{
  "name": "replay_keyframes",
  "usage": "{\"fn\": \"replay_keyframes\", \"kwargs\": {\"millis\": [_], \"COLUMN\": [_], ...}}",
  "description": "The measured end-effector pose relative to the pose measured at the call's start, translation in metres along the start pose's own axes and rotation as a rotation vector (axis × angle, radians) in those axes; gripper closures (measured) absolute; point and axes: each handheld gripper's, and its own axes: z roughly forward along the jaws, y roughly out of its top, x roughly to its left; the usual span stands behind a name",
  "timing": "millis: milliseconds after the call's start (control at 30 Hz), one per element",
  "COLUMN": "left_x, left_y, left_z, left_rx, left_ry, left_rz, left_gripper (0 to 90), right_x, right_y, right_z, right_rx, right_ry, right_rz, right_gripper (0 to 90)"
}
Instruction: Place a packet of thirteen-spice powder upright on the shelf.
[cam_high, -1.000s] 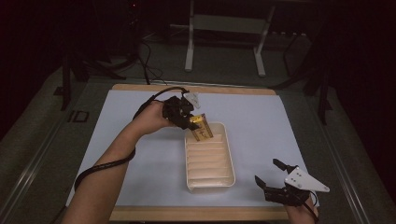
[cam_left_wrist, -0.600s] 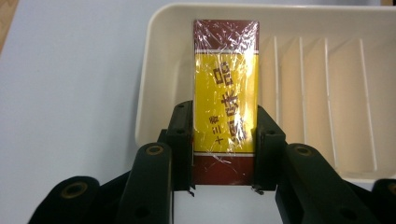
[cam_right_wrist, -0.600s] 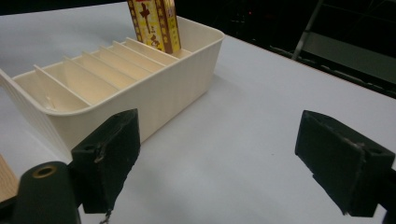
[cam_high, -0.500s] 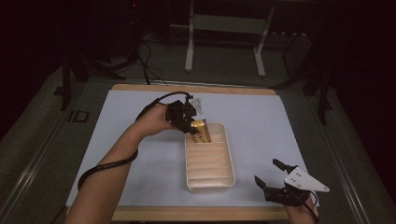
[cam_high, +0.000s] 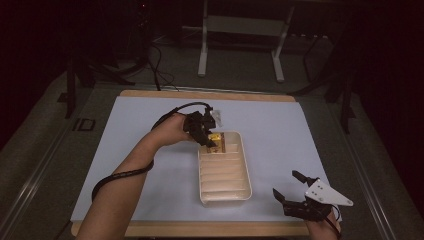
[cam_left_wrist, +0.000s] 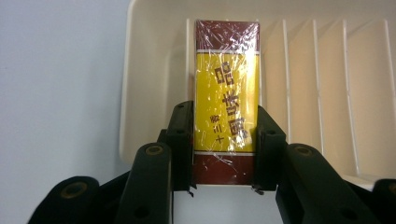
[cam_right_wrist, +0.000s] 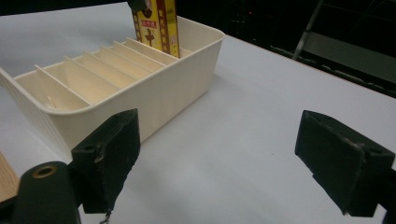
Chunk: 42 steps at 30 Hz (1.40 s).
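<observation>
Looks like the step here is slotting the yellow-and-maroon packet (cam_left_wrist: 226, 100) into the divided tray (cam_high: 224, 192), w/ the left gripper (cam_high: 204, 134) doing the work. Imo the trick is keeping the packet square to the dividers (cam_left_wrist: 315, 88) and going straight down. It's shrink-wrapped so prob a bit slippery, so don't ease the squeeze until it's seated in the slot at the far end of the tray, next to the end wall. If it tilts it'll likely catch on a divider edge.

Left tool: jaws clamped on the packet's two long sides, near its lower maroon band, packet standing on end in that far-end compartment. Can't tell if it's touching bottom yet.

Moving right: the other slots look empty afaict. Right gripper (cam_high: 295, 194) sits near the table's near right corner, well apart from the tray, jaws spread wide, holding nothing, touching nothing. Right gripper view shows the packet (cam_right_wrist: 156, 25) sticking up above the tray rim.
</observation>
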Motion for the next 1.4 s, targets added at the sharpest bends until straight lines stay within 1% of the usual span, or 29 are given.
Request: {"fn": "replay_keyframes", "kwargs": {"millis": [67, 200, 300, 333, 367, 400, 467, 600, 667, 700, 733, 767, 800, 900, 1033, 1067, 1133, 1200, 1233, 1267, 1300, 1400], "left_x": [0.002, 0.003, 0.003, 0.003, 0.003, 0.002, 0.002, 0.003, 0.003, 0.002, 0.002, 0.001, 0.002, 0.002, 0.002, 0.000, 0.000, -0.002, -0.002, -0.002, -0.002, -0.006], "left_y": [0.001, 0.004, 0.006, 0.006, 0.006, 0.007, 0.007, 0.007, 0.007, 0.007, 0.007, 0.007, 0.006, 0.005, 0.002, 0.001, 0.000, -0.002, -0.003, -0.004, -0.005, -0.009], "left_z": [0.003, 0.007, 0.012, 0.014, 0.014, 0.017, 0.020, 0.020, 0.020, 0.021, 0.021, 0.021, 0.020, 0.018, 0.010, 0.007, 0.005, 0.001, -0.002, -0.005, -0.008, -0.017], "left_rx": [0.002, 0.013, 0.031, 0.042, 0.042, 0.053, 0.043, 0.039, 0.037, 0.046, 0.046, 0.049, 0.046, 0.047, 0.039, 0.033, 0.031, 0.019, 0.012, 0.004, 0.001, -0.010], "left_ry": [-0.010, -0.013, -0.020, -0.022, -0.022, -0.020, -0.019, -0.022, -0.027, -0.040, -0.040, -0.035, -0.048, -0.048, -0.041, -0.031, -0.026, -0.014, -0.010, -0.013, -0.008, 0.016], "left_rz": [-0.014, -0.005, -0.007, -0.001, -0.001, 0.009, 0.004, -0.008, -0.013, -0.004, -0.004, 0.007, -0.007, -0.013, -0.030, -0.029, -0.034, -0.036, -0.040, -0.054, -0.056, -0.067], "left_gripper": [67.1, 67.1, 67.1, 67.2, 67.1, 67.2, 67.2, 67.0, 66.1, 56.9, 56.8, 56.8, 56.7, 56.7, 56.7, 56.6, 56.7, 56.7, 56.7, 56.7, 56.7, 56.7], "right_x": [0.000, 0.000, 0.000, 0.000, 0.000, 0.000, 0.001, 0.000, 0.000, 0.000, 0.000, 0.000, 0.000, 0.000, 0.000, 0.000, 0.000, 0.000, 0.000, 0.000, 0.000, 0.000], "right_y": [0.000, 0.000, 0.000, 0.000, 0.000, 0.000, 0.000, 0.000, 0.000, 0.000, 0.000, 0.000, -0.001, -0.001, -0.001, -0.001, -0.001, -0.001, -0.001, -0.001, -0.001, -0.001], "right_z": [0.000, 0.000, 0.000, 0.000, 0.000, 0.000, 0.000, 0.000, 0.000, 0.000, 0.000, 0.000, 0.001, 0.001, 0.001, 0.001, 0.001, 0.001, 0.002, 0.001, 0.001, 0.001], "right_rx": [0.001, 0.000, -0.001, 0.000, 0.000, -0.001, -0.001, -0.001, -0.001, 0.001, 0.002, 0.002, 0.005, 0.007, 0.007, 0.009, 0.010, 0.010, 0.010, 0.011, 0.011, 0.011], "right_ry": [0.001, 0.004, 0.004, 0.005, 0.005, 0.006, 0.006, 0.006, 0.009, 0.009, 0.010, 0.010, 0.011, 0.010, 0.010, 0.010, 0.010, 0.009, 0.009, 0.009, 0.009, 0.007], "right_rz": [-0.002, -0.004, -0.001, 0.000, 0.000, 0.000, 0.000, 0.001, 0.001, -0.002, -0.001, -0.001, 0.001, 0.001, -0.001, -0.001, -0.002, -0.003, -0.002, -0.002, -0.002, -0.002], "right_gripper": [14.2, 14.2, 14.2, 14.2, 14.2, 14.2, 14.2, 14.2, 14.2, 14.2, 14.2, 14.2, 14.2, 14.2, 14.2, 14.2, 14.2, 14.3, 14.2, 14.2, 14.2, 14.2]}}
